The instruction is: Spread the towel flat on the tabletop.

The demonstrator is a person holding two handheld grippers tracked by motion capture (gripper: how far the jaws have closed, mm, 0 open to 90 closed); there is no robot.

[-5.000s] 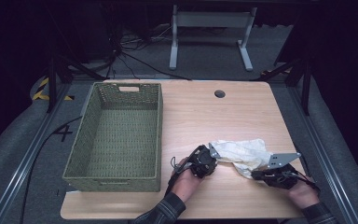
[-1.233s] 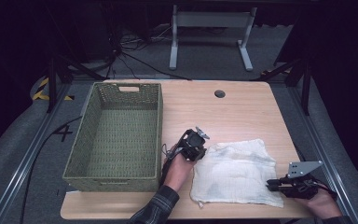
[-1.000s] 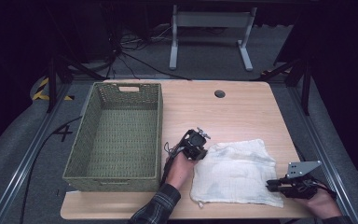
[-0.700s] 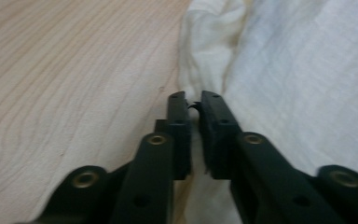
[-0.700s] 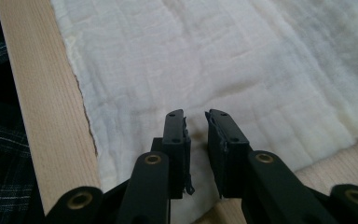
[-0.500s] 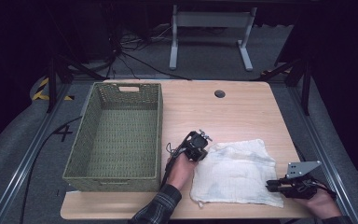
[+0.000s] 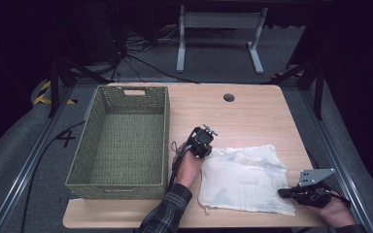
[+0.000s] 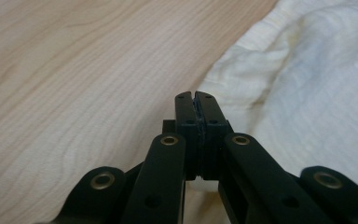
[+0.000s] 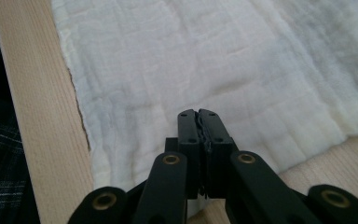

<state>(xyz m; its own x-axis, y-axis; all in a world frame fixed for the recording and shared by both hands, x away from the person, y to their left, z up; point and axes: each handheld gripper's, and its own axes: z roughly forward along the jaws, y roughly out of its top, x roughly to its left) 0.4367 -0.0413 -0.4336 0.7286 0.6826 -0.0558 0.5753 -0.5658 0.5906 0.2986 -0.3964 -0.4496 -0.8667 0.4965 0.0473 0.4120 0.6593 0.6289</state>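
Left gripper (image 7: 207, 145): jaws pressed together, having just finished closing; in the left gripper view the tips meet at the edge of the white cloth (image 8: 307, 84), and whether a fold of it is pinched between them cannot be told.
Right gripper (image 7: 291, 193): jaws likewise brought together just now; in the right gripper view they lie low over the cloth's corner area, and any pinch of fabric between them cannot be made out.
White cloth: spread flat on the near right part of the table (image 7: 252, 116), a roughly square sheet with soft creases; its far left corner sits at the left gripper, its near right corner at the right gripper.
Left hand (image 7: 188, 167): comes in from the bottom of the high view in a plaid sleeve (image 7: 167, 213), just beside the cloth's left edge.
Right hand (image 7: 332, 211): at the table's near right corner, holding its gripper level, pointed toward the cloth.
Grey plate (image 7: 314, 174): stands on top of the right gripper.
Basket (image 7: 92, 145): green woven, rectangular, on the left part of the table, near the left hand but apart from the cloth.
Table hole (image 7: 229, 97): small dark round opening toward the far edge, well apart from the cloth.
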